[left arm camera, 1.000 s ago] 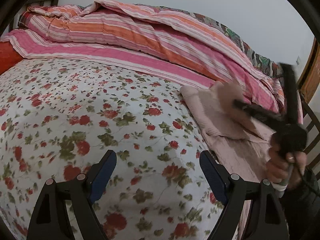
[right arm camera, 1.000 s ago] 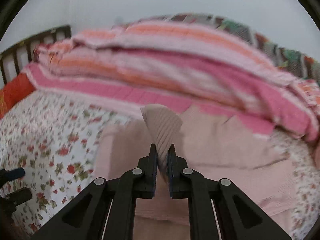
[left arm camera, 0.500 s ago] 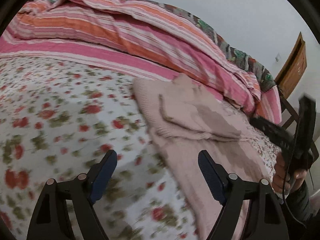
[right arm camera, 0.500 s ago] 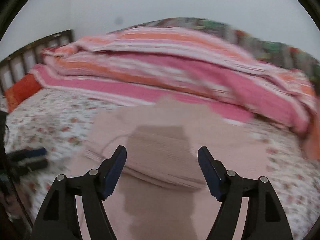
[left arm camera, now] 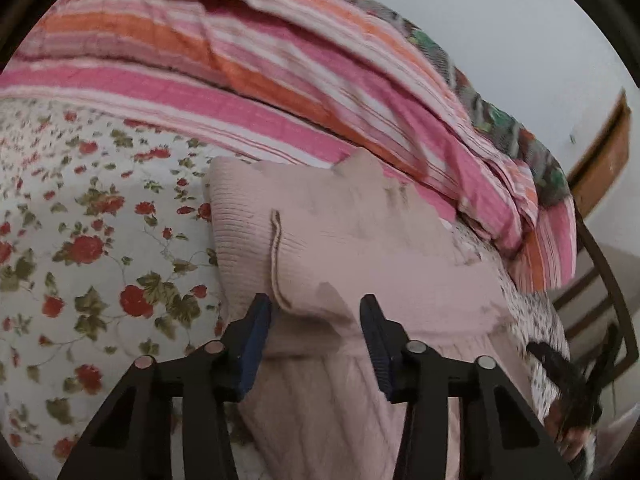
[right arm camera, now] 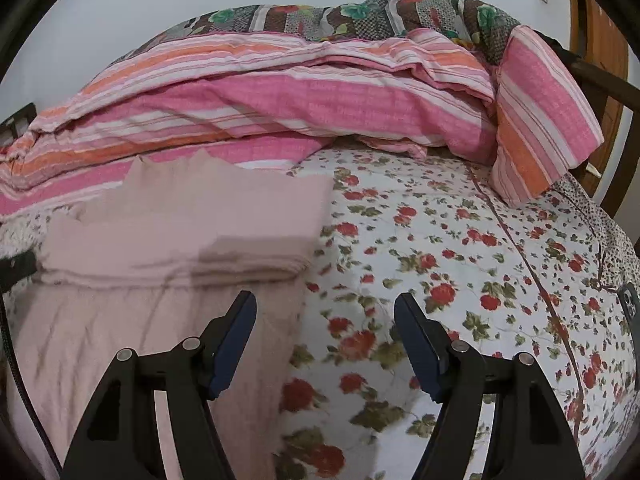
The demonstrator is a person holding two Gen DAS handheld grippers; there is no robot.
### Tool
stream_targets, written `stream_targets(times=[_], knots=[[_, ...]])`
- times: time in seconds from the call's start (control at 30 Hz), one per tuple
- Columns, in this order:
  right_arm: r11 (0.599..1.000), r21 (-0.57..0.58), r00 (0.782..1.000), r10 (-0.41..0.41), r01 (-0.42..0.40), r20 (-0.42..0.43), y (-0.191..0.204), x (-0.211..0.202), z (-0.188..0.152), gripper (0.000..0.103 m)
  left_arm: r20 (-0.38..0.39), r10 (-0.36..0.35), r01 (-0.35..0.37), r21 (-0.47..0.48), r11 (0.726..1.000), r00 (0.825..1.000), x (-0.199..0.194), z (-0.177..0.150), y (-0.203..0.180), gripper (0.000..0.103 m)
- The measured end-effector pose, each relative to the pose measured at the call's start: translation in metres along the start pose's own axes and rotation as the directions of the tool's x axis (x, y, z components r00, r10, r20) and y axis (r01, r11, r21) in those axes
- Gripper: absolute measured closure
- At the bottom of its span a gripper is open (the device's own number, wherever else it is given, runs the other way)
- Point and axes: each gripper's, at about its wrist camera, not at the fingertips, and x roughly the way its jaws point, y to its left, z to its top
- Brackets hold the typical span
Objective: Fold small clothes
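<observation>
Your left gripper [left arm camera: 316,312] has just been closing, its jaws now half narrowed around the folded-over fold of the pink knit garment [left arm camera: 360,248], though the pads do not yet press on it. Your right gripper [right arm camera: 325,312] stands open with nothing between its jaws, above the garment's right edge where it meets the floral bed sheet [right arm camera: 460,264]. The garment lies on the bed just in front of the striped quilt [right arm camera: 320,96] heaped along its far edge.
</observation>
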Motion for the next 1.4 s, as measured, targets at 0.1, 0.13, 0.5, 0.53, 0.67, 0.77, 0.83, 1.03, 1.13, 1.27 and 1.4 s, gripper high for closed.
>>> stream_targets(times=[0.1,0.13,0.5,0.53,0.67,0.77,0.83,1.03,1.13,1.27,1.4], knots=[[1.000,0.003,1.000,0.020,-0.020,0.004,-0.001,0.001,0.001,0.032,-0.009,-0.006,0.006,-0.036,0.999,1.000,0.011,0.003,-0.001,0.097],[1.000,0.004,1.000,0.026,-0.026,0.008,-0.001,0.002,0.002,0.032,-0.022,0.010,-0.011,-0.038,0.999,1.000,0.015,0.004,-0.002,0.097],[0.999,0.032,0.999,0.035,-0.036,0.027,-0.003,0.038,0.040,0.032,0.062,0.165,-0.167,0.017,0.986,0.984,0.000,-0.002,-0.002,0.092],[0.999,0.038,1.000,0.023,-0.024,0.007,-0.003,0.046,0.041,0.032,0.083,0.187,-0.189,0.020,0.982,0.979,-0.005,0.000,-0.005,0.081],[0.996,0.050,0.995,0.081,-0.078,-0.051,-0.002,0.067,0.041,0.037,0.127,0.237,-0.249,0.085,0.965,0.963,-0.004,0.004,-0.013,0.050],[0.996,0.038,0.994,0.077,-0.075,-0.076,0.003,0.081,0.032,0.038,0.065,0.259,-0.265,0.096,0.960,0.964,0.017,0.001,-0.007,0.050],[0.995,0.044,0.992,0.090,-0.086,-0.086,0.003,0.083,0.030,0.039,0.048,0.257,-0.260,0.084,0.962,0.965,0.022,0.000,-0.002,0.049],[0.995,0.033,0.992,0.094,-0.092,-0.081,0.006,0.085,0.029,0.040,0.066,0.211,-0.215,0.052,0.975,0.975,0.017,-0.002,0.005,0.049],[0.992,0.051,0.990,0.119,-0.115,-0.082,0.003,0.085,0.029,0.040,0.066,0.193,-0.196,0.036,0.980,0.979,0.014,-0.004,0.010,0.049],[0.993,0.044,0.991,0.111,-0.107,-0.077,0.004,0.085,0.029,0.040,0.064,0.186,-0.189,0.034,0.981,0.980,0.017,-0.004,0.010,0.049],[0.996,0.031,0.994,0.090,-0.088,-0.067,0.006,0.082,0.028,0.040,0.061,0.163,-0.164,0.021,0.986,0.985,0.016,-0.003,0.011,0.048]])
